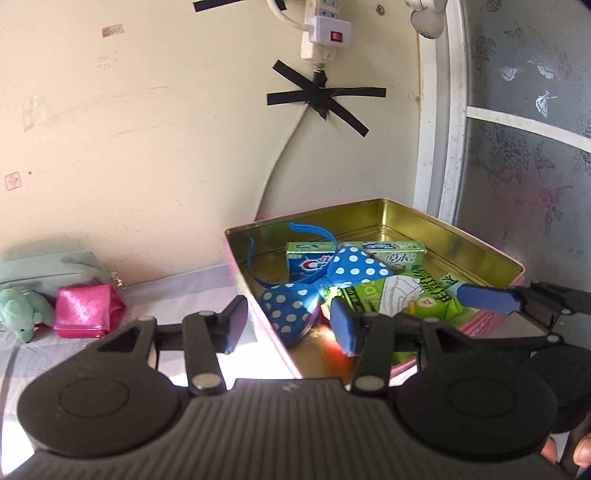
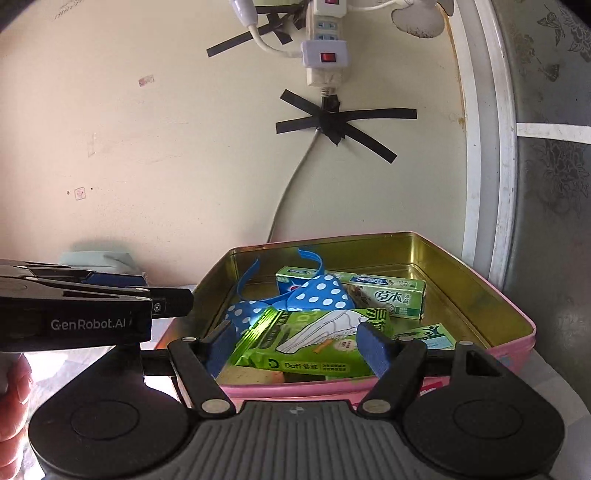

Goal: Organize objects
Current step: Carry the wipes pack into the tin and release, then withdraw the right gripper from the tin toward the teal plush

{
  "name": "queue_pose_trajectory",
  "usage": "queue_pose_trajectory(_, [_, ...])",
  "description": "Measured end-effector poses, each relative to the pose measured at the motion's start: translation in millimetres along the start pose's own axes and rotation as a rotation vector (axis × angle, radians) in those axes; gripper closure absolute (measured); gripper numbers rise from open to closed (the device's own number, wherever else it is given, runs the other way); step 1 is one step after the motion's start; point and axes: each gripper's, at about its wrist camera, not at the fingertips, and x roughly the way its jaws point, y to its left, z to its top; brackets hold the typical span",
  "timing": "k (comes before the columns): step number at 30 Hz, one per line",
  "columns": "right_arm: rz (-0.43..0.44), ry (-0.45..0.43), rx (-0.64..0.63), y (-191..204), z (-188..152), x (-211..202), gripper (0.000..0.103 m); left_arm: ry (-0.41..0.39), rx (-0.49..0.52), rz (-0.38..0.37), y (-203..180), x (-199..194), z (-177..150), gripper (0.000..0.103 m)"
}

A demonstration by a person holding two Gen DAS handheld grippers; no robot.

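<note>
A pink tin [image 1: 406, 218] with a gold inside holds blue polka-dot glasses [image 1: 354, 269], a green toothpaste box [image 1: 391, 254] and a green packet [image 1: 417, 295]. My left gripper [image 1: 290, 326] is open over the tin's near left corner, with the tin wall and one lens of the glasses between its fingers, which do not press on them. In the right wrist view, my right gripper [image 2: 295, 349] is open at the tin's [image 2: 443, 266] front edge. The green packet [image 2: 306, 343] lies between its pads, on the other contents. The glasses [image 2: 317, 295] and toothpaste box [image 2: 388, 295] lie behind it.
Left of the tin sit a shiny pink pouch [image 1: 86, 312], a green plush toy [image 1: 22, 310] and a pale green bag [image 1: 55, 266]. A power strip [image 1: 321, 33] and taped cable hang on the wall behind. A window frame [image 1: 439, 147] stands at the right.
</note>
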Motion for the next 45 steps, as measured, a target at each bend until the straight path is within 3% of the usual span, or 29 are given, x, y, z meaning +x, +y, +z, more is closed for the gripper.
queue_pose_trajectory(14, [0.054, 0.043, -0.121, 94.3, 10.0, -0.5, 0.037, 0.014, -0.123, 0.205, 117.2, -44.9, -47.0, 0.049])
queue_pose_trajectory(30, [0.109, 0.132, -0.307, 208.1, 9.3, 46.3, 0.037, 0.072, -0.24, 0.473, 257.9, -45.3, -113.2, 0.049])
queue_pose_trajectory(35, [0.135, 0.186, -0.329, 234.7, 3.0, 69.8, 0.037, 0.114, -0.392, 0.438, 292.5, -43.3, -126.9, 0.049])
queue_pose_trajectory(39, [0.171, 0.224, -0.323, 250.9, -2.9, 87.0, 0.037, 0.128, -0.454, 0.413, 304.1, -41.9, -130.6, 0.048])
queue_pose_trajectory(45, [0.22, 0.256, -0.293, 262.7, -9.3, 114.6, 0.037, 0.128, -0.449, 0.397, 302.5, -39.3, -131.3, 0.044])
